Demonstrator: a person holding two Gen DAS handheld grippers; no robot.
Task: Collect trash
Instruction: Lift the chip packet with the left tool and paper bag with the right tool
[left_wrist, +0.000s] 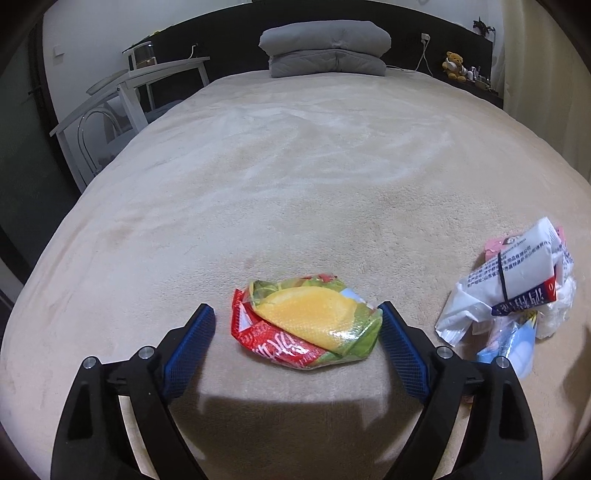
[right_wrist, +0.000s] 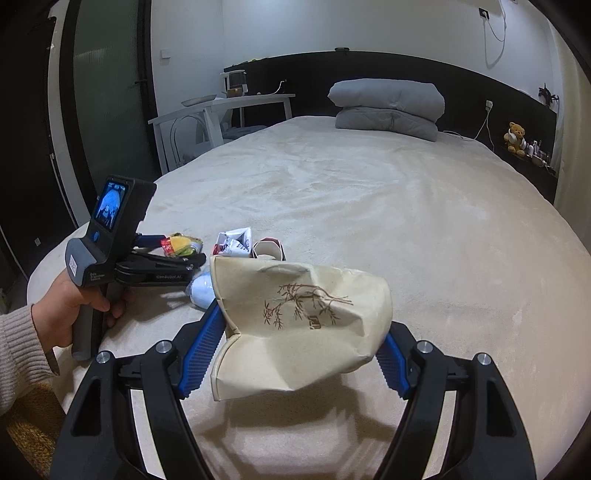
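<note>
A crumpled red, yellow and green snack wrapper (left_wrist: 306, 325) lies on the beige bed cover (left_wrist: 295, 166). My left gripper (left_wrist: 295, 310) stands open around it; the right pad is at the wrapper's edge and the left pad is clear of it. A little heap of white printed wrappers (left_wrist: 517, 280) and a pale blue packet (left_wrist: 517, 347) lies to the right. My right gripper (right_wrist: 301, 325) is shut on a beige paper bag (right_wrist: 295, 288) with a brown tree print, held above the cover. From the right wrist view, the left gripper (right_wrist: 177, 249) sits around the snack wrapper (right_wrist: 181, 244).
A person's hand (right_wrist: 66, 306) in a knitted sleeve holds the left tool. A folded grey quilt (left_wrist: 325, 48) lies at the head of the bed. A white table (left_wrist: 147, 77) stands to the left. A teddy bear (left_wrist: 455, 65) sits on the dark ledge at the right.
</note>
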